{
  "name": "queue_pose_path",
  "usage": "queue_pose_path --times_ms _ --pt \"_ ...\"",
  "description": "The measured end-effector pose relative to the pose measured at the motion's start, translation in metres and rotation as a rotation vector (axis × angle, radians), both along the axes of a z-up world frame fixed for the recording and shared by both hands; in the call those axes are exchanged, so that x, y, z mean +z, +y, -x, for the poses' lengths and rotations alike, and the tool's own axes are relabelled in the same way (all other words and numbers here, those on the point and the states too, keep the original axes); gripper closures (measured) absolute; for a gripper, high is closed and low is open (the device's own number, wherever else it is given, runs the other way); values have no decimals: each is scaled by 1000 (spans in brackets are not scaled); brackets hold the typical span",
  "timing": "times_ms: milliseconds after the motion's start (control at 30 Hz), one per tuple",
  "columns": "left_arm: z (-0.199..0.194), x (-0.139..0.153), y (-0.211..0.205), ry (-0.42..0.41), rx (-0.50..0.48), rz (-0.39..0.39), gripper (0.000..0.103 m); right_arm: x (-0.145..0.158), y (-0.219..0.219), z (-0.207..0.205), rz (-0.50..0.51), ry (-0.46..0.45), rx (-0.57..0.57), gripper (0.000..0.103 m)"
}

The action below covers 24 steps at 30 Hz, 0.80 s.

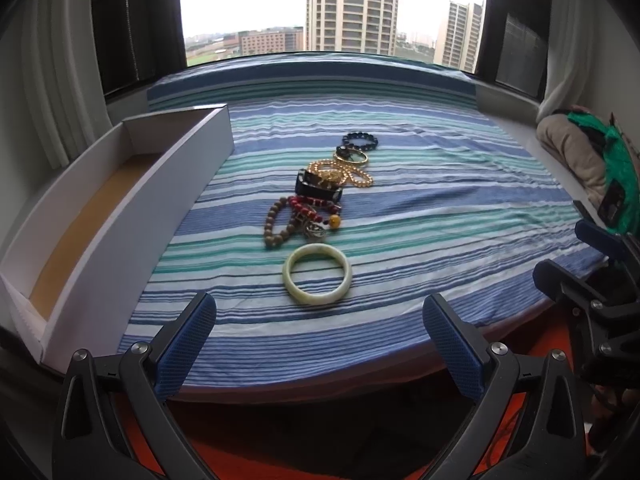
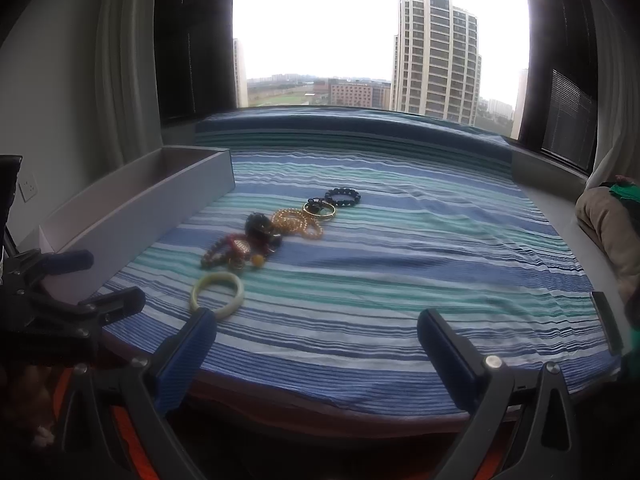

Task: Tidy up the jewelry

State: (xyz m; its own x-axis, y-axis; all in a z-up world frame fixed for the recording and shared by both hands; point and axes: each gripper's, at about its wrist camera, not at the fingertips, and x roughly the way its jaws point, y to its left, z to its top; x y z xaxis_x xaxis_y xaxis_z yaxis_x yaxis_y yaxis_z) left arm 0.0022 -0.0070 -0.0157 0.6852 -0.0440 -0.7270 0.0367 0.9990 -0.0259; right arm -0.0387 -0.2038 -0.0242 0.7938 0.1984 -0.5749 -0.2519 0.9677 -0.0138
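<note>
Far left: long white cardboard box [image 1: 120, 216], open top, brown inner floor, sitting on the left edge of the striped blue-green cloth [image 1: 420, 208]; same box in the right wrist view [image 2: 132, 204], nothing visible inside. Left gripper [image 1: 320, 320] hovers at the near edge of the cloth, jaws spread wide, nothing between the blue pads, pointing at the jewelry row. Jewelry sits mid-cloth in a line running away from the cameras, all right of the box and apart from it: pale green jade bangle [image 1: 317, 274] nearest, lying flat, just ahead of the left gripper; behind it a tangle of brown wooden bead strand [image 1: 276, 224], red bead bracelet [image 1: 310, 204] and a small silver pendant [image 1: 315, 231], touching one another; then a dark band-like piece [image 1: 318, 188], exact type unclear; gold bead chain [image 1: 344, 174]; gold bangle [image 1: 352, 156]; dark bead bracelet [image 1: 360, 141] farthest. Right gripper [image 2: 318, 334] also hovers at the near cloth edge, jaws wide apart, holding nothing; the bangle [image 2: 218, 294] sits just past its left finger [image 2: 188, 356]. Far right: beige cushion [image 1: 572, 160] with green fabric [image 1: 608, 168] on the window ledge.
</note>
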Motion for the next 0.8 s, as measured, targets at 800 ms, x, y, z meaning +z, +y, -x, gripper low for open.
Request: queue_pose_path --times_ms 800 --pt "-2 -5 -1 16 -1 -7 0 -2 0 -1 5 7 8 1"
